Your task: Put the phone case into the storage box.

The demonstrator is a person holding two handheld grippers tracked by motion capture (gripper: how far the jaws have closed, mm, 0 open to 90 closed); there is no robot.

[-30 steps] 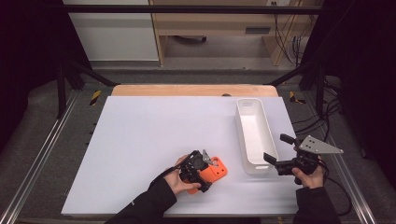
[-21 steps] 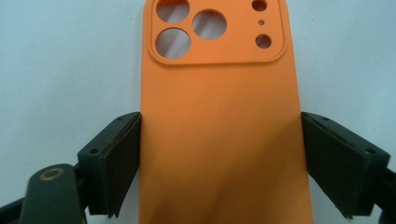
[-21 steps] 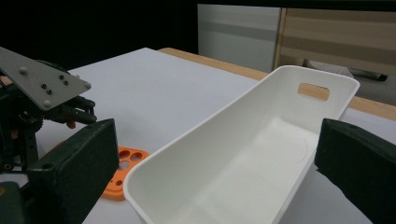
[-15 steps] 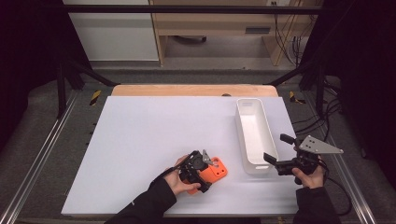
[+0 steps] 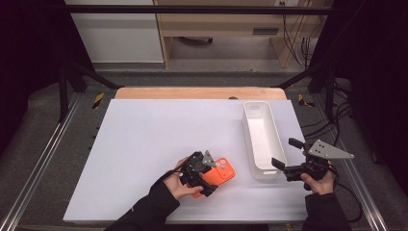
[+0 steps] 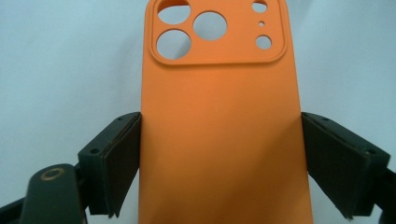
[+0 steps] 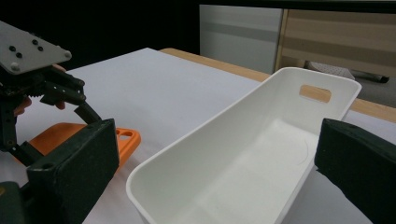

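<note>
An orange phone case (image 5: pixel 224 171) with round camera cut-outs sits near the table's front edge. My left gripper (image 5: pixel 211 177) is shut on it. In the left gripper view, both black pads (image 6: pixel 122 158) press the long sides of the case (image 6: pixel 219 130), which points away from me, back side up. My right gripper (image 5: pixel 285 153) is open at the near end of a long white tray (image 5: pixel 246 130). In the right gripper view, its jaws (image 7: pixel 219 163) stand wide apart and frame the empty tray (image 7: pixel 196 135), with the case (image 7: pixel 125 138) to the left.
The white table top (image 5: pixel 159 139) stretches wide to the left and behind the case. A wooden strip (image 5: pixel 197 93) runs along the far edge. Metal frame rails (image 5: pixel 43 159) flank the table, and cables (image 5: pixel 337 125) lie at the right.
My left gripper has risen slightly with the orange case held in it. The right gripper has stayed in place by the tray.
</note>
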